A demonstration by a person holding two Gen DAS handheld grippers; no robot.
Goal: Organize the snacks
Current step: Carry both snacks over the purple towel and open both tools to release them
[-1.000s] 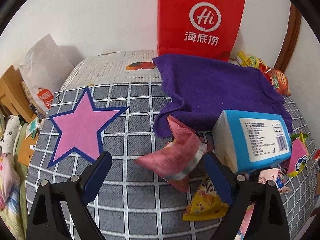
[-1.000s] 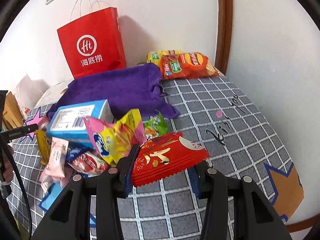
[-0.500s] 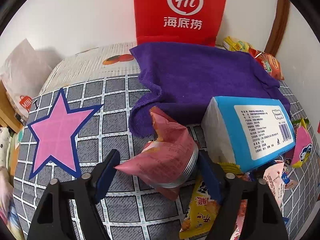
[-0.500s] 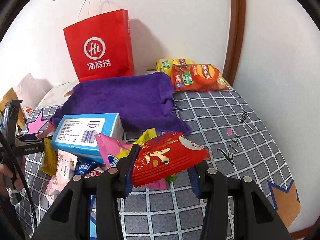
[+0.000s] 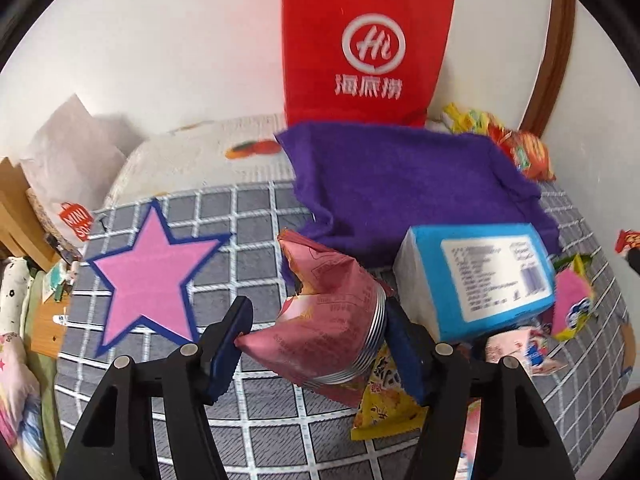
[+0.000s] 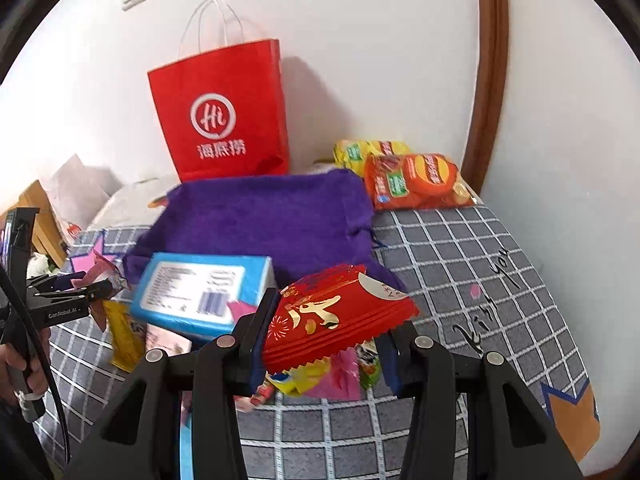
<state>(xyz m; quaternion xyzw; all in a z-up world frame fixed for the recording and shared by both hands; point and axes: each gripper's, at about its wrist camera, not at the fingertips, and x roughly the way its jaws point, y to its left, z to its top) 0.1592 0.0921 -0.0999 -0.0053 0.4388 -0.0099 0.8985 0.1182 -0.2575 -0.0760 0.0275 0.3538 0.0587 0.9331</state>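
Left claw clamped a light, crinkly pink snack pouch; right claw gripped a soft red packet midway, above the bed.

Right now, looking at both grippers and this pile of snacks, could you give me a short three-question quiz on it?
1. True or false: the left gripper holds the pink snack packet.
2. The right gripper holds: A) red packet B) blue box C) orange chip bag.
3. Fill in: the red paper bag stands behind the ____ cloth.

Key: 1 true; 2 A; 3 purple.
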